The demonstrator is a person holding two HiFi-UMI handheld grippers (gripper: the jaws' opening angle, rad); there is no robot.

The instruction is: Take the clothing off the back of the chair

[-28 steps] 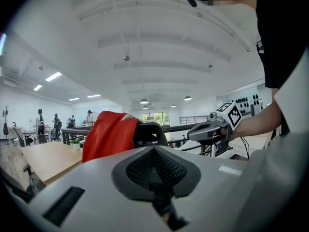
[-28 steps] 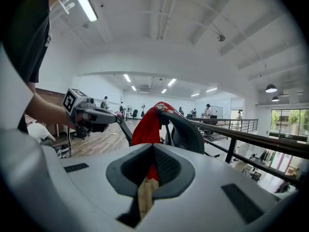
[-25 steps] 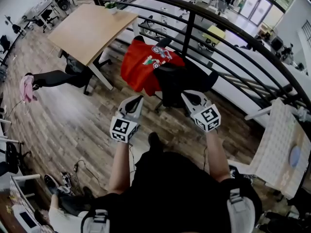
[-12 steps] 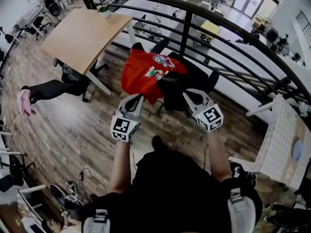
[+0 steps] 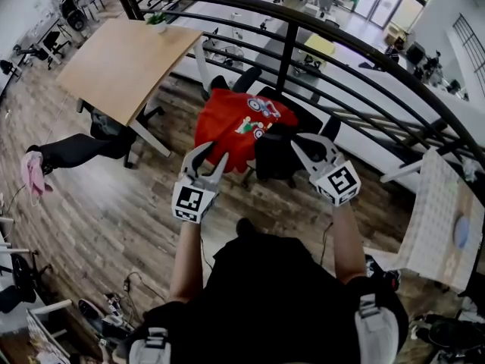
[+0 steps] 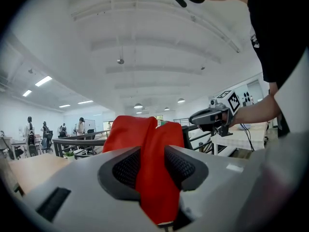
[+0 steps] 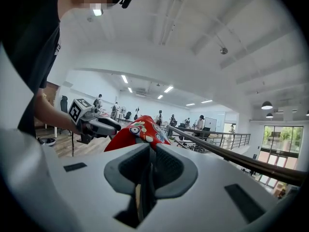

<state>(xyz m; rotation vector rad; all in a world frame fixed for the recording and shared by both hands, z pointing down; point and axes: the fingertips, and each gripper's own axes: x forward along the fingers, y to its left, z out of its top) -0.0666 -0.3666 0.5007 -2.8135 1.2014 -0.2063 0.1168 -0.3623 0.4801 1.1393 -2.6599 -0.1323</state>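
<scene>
A red shirt (image 5: 235, 123) with cartoon prints hangs over the back of a black office chair (image 5: 276, 158). My left gripper (image 5: 210, 156) is level at the shirt's lower left edge. Its jaws have just been opening, and red cloth (image 6: 145, 139) fills the gap between the pads; I cannot tell if it touches them. My right gripper (image 5: 309, 144) is at the chair back's right side, just past the shirt's edge (image 7: 140, 132). Its jaws have just been opening to a narrow slit, with nothing between them. Each gripper view shows the other gripper (image 6: 212, 117) (image 7: 94, 122).
A black curved railing (image 5: 303, 21) runs right behind the chair. A wooden desk (image 5: 125, 55) stands at the back left, with another dark chair (image 5: 83, 139) and a pink cloth (image 5: 34, 169) to the left. A white table (image 5: 436, 218) is on the right.
Both grippers have moved forward to the chair back. The left jaws have opened from shut. The right jaws have parted slightly.
</scene>
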